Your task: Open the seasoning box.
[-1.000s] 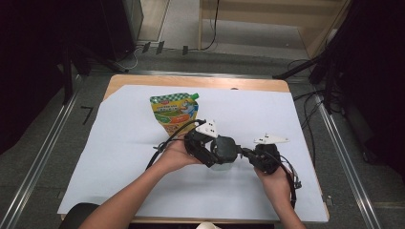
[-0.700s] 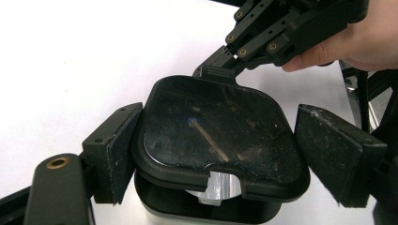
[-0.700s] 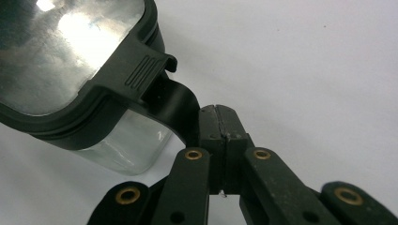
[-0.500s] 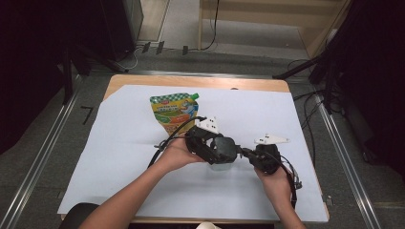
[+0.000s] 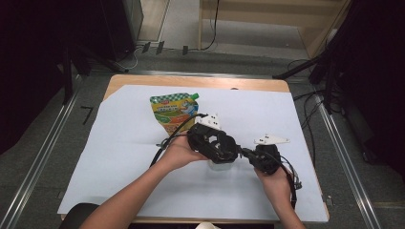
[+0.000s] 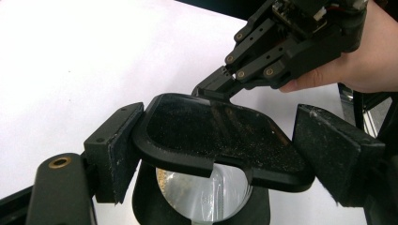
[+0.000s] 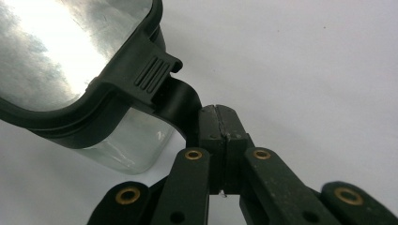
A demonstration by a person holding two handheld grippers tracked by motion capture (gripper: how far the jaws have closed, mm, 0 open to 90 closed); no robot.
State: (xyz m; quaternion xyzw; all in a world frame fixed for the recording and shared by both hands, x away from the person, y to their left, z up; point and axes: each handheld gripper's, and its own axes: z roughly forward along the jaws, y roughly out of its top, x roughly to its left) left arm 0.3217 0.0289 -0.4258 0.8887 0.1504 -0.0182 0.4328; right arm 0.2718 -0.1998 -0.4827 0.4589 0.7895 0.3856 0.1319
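— Anything shifted in the last second?

— Barely. The left gripper (image 5: 216,143) has crept a touch toward the near edge; the right gripper (image 5: 248,153) hasn't budged.

— What's between them?

— A clear container (image 7: 131,145) with a black lid (image 6: 211,136), standing on the white sheet (image 5: 124,157) near the middle of the table (image 5: 200,81). The left gripper's jaws are spread on either side of the lid, one pad beside its edge, the other apart from it.

— And the right?

— Its jaws are pressed together, pinching the lid's latch tab (image 7: 180,105) at the rim.

— Anything else out there?

— A green and orange pouch (image 5: 174,110) lies on the sheet beyond the left hand (image 5: 179,151).
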